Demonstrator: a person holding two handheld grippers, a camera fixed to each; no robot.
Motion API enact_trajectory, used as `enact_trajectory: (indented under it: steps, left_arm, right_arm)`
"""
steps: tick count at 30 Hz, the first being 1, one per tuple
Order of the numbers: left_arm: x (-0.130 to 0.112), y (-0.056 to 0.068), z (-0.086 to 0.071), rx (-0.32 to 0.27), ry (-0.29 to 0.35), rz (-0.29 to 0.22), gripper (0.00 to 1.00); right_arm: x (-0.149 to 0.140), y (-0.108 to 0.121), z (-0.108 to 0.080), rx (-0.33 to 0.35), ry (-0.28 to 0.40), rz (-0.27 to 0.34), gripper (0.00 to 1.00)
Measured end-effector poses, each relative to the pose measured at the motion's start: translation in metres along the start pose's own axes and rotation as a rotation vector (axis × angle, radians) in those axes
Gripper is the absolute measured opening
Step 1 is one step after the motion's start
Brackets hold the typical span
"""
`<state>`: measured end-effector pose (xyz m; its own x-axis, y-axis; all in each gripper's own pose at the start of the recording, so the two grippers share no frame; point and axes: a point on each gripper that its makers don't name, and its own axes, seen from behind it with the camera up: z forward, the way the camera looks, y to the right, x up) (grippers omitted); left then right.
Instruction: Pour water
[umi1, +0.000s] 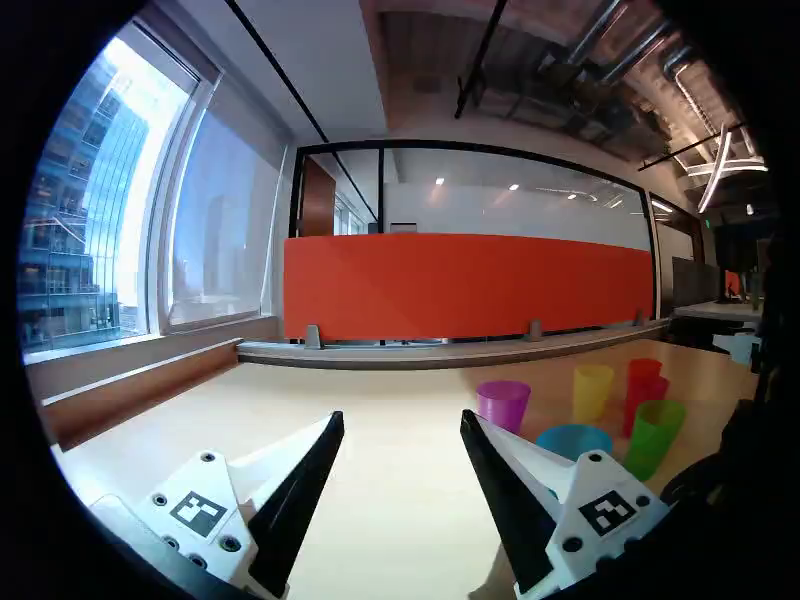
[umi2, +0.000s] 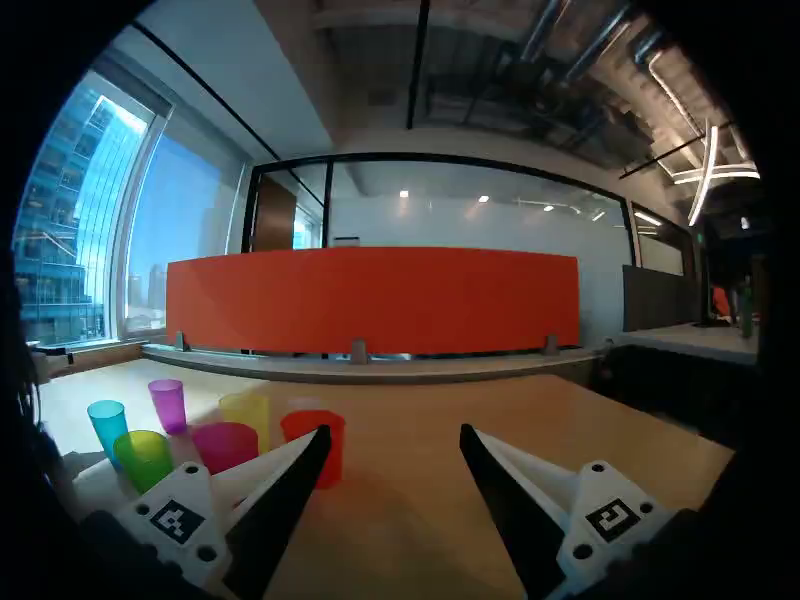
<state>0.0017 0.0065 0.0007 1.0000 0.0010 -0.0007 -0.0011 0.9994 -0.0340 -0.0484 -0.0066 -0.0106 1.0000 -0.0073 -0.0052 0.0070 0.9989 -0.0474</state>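
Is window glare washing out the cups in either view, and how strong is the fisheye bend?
Left gripper view: the window is blown out near its top, yet the cups are sharp and evenly lit; the orange partition bows. Right gripper view: same bright window, cups readable, ceiling light strip flares.

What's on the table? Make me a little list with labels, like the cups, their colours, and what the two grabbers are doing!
Place: wooden table, big window, orange divider behind
Cups: six, upright, grouped together
Colours: blue cup, purple cup, yellow cup, red cup, pink cup, green cup
Left gripper: open, holding nothing, cups to its right
Right gripper: open, holding nothing, cups to its left
Water: cannot tell if any cup has some
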Motion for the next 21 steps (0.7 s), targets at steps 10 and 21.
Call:
enact_trajectory:
  steps: [10,21]
  left_arm:
    - [-0.0004,-0.0002,0.0000,0.000,0.000,0.000,0.86]
    - [-0.0004,0.0000,0.0002,0.000,0.000,0.000,0.86]
  right_arm:
    - [-0.0004,0.0000,-0.0002,0.000,0.000,0.001,1.00]
    - [-0.0003,0.0006,0.0013,0.000,0.000,0.000,1.00]
